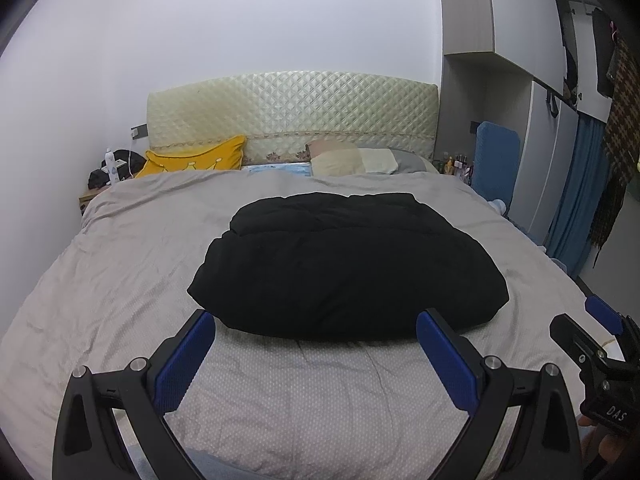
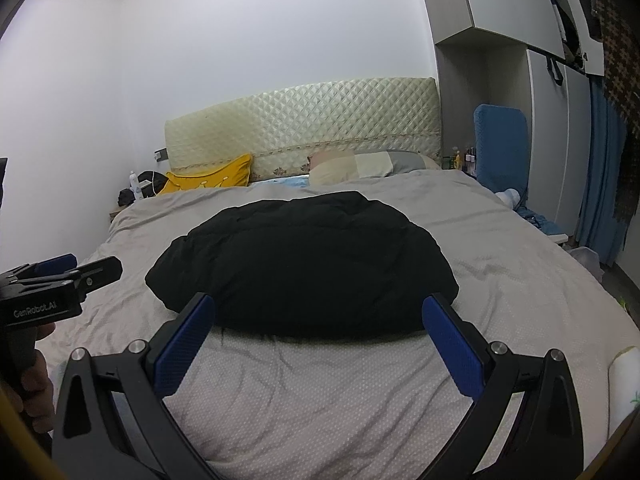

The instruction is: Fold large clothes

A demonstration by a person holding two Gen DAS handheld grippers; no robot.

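A black puffy garment (image 1: 344, 264) lies folded into a thick bundle in the middle of the grey bed cover (image 1: 120, 264). It also shows in the right wrist view (image 2: 304, 268). My left gripper (image 1: 316, 320) is open and empty, held just before the bundle's near edge. My right gripper (image 2: 320, 304) is open and empty, also just before the near edge. The right gripper shows at the right edge of the left wrist view (image 1: 600, 340). The left gripper shows at the left edge of the right wrist view (image 2: 64, 276).
A quilted cream headboard (image 1: 292, 116) stands at the far end with a yellow pillow (image 1: 196, 158) and pale pillows (image 1: 352, 160). A nightstand with bottles (image 1: 110, 172) is far left. A blue chair (image 1: 496, 160), wardrobe (image 1: 532, 60) and blue curtain (image 1: 576, 188) are right.
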